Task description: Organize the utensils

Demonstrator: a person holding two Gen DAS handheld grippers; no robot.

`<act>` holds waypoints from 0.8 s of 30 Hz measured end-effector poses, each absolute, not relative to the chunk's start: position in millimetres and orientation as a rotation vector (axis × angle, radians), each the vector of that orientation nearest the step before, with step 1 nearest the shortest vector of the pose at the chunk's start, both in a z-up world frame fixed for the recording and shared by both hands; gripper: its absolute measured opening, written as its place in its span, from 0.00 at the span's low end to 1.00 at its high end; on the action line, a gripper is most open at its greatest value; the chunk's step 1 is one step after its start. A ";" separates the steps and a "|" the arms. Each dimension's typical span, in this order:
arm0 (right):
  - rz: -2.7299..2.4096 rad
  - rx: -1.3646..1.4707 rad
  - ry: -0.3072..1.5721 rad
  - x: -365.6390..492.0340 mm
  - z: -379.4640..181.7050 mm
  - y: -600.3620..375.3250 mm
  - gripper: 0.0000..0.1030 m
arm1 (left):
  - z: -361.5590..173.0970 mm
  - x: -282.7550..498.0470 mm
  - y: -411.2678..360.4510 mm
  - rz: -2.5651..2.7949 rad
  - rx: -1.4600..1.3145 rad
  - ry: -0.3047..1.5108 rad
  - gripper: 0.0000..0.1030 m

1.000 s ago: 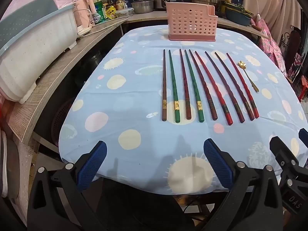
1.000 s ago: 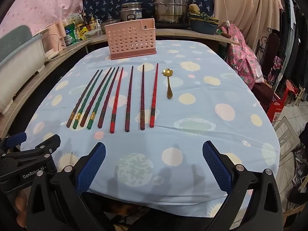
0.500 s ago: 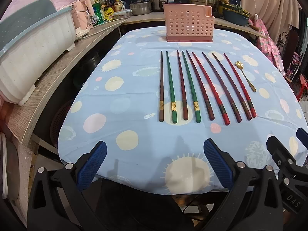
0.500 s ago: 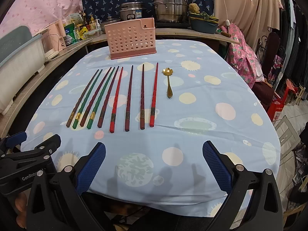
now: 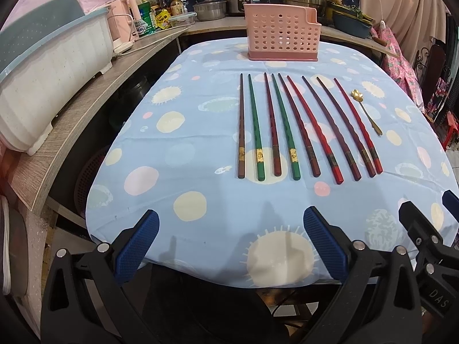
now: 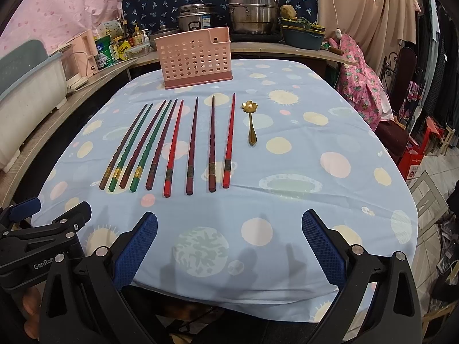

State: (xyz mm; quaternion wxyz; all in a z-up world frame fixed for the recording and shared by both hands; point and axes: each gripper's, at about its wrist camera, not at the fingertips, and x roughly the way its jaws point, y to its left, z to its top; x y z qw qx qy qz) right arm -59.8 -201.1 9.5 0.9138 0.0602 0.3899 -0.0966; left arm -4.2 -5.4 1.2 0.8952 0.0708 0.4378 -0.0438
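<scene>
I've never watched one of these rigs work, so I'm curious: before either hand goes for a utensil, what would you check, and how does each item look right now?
1. Left gripper open and holding nothing: ok.
2. Right gripper open and holding nothing: ok.
3. Chopsticks lying separate in a row on the tablecloth, none crossing: ok.
4. Gold spoon apart from the nearest red chopstick: ok.
5. Pink utensil holder upright behind the row: ok.
6. Holder's inside free of obstructions: cannot tell.
</scene>
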 end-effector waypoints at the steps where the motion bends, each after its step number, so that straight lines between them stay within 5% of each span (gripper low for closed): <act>1: -0.200 0.124 0.802 -59.8 9.7 -200.8 0.94 | 1.3 -4.5 -5.4 -0.091 0.146 0.908 0.93; 24: -0.199 0.127 0.803 -59.8 9.5 -200.3 0.94 | 0.2 -5.3 -5.8 -0.095 0.149 0.913 0.93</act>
